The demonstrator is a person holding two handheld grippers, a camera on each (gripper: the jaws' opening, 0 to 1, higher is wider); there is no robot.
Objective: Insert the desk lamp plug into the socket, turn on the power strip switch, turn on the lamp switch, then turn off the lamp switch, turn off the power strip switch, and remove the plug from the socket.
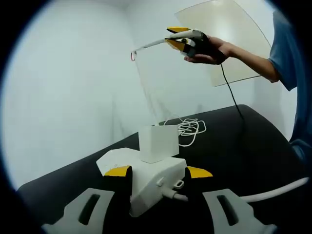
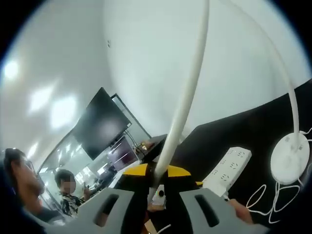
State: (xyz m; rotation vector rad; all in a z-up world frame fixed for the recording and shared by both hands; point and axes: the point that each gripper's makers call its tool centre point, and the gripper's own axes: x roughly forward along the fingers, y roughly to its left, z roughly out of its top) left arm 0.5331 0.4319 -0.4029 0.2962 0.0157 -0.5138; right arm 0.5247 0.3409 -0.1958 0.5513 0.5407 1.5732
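Gripping the lamp head (image 2: 187,92), the right gripper (image 2: 157,191) is pressed on it above the power strip (image 2: 228,168); the left gripper (image 1: 158,181) is clamped on this strip.

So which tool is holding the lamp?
The right tool, raised high and clamped on the white lamp neck; the left tool sits low, straddling the power strip.

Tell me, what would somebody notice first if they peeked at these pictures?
In the left gripper view, the right gripper held high in a person's hand stands out, pinching the thin white lamp arm against the pale wall. Lower down, the left gripper closes on a white power strip on the black table. In the right gripper view, the lamp's round white base sits beside that strip.
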